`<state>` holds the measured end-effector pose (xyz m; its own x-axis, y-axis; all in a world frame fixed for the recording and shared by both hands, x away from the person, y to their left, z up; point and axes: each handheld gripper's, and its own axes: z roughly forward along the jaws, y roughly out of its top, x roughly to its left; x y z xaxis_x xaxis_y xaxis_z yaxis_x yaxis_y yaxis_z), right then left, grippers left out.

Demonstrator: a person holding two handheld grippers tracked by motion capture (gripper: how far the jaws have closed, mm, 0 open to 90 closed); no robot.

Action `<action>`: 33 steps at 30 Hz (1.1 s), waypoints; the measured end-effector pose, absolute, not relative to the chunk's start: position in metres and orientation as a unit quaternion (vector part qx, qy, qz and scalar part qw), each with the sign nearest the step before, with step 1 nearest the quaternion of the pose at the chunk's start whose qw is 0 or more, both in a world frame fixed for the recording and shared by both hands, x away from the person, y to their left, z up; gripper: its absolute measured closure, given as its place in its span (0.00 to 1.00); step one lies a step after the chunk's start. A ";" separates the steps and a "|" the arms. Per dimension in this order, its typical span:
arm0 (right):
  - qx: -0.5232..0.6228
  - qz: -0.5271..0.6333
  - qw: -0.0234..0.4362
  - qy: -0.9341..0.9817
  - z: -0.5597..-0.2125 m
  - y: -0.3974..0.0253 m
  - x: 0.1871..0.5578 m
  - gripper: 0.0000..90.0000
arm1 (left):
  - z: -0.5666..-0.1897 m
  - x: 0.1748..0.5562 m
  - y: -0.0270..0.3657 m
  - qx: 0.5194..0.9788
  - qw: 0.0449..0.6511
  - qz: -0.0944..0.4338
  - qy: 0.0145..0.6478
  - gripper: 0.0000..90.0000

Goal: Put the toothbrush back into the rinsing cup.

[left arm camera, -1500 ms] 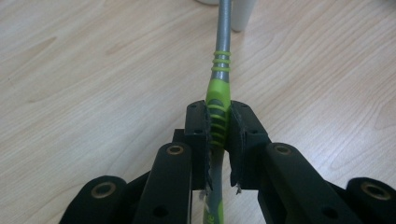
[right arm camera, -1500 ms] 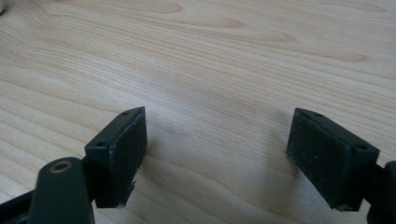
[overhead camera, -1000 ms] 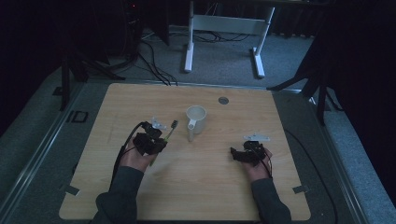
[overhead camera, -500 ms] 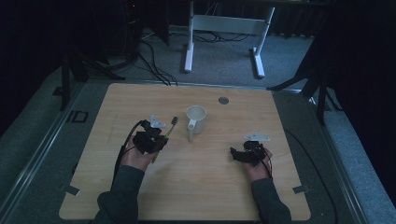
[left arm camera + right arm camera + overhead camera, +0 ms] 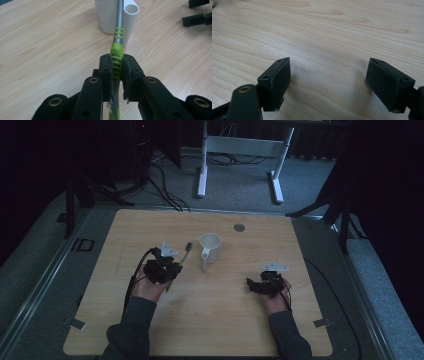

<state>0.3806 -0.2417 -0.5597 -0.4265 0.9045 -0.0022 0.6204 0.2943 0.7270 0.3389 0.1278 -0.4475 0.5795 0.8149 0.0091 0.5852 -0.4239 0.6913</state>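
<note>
At the left of centre in the high view, the left gripper is clamped on a green-handled toothbrush, whose head points up and right toward the white cup at the middle of the frame. In the left gripper view the black pads pinch the ribbed green grip, and the grey neck of the brush runs up the frame in front of the cup and its tubular handle. The step in hand looks like carrying the brush to the cup. The next move probably calls for lifting the head above the rim and tipping the brush in. At the lower right of the high view, the right gripper sits low over the wooden table, jaws spread wide and holding nothing.
</note>
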 end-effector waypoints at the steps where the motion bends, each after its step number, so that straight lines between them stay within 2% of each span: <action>1: 0.491 0.334 0.213 0.776 -0.560 -0.242 0.381 0.22 | -0.447 0.339 0.128 0.824 0.331 0.175 0.425 0.88; 33: 0.490 0.333 0.213 0.776 -0.560 -0.242 0.381 0.22 | -0.434 0.345 0.134 0.792 0.392 0.194 0.427 0.88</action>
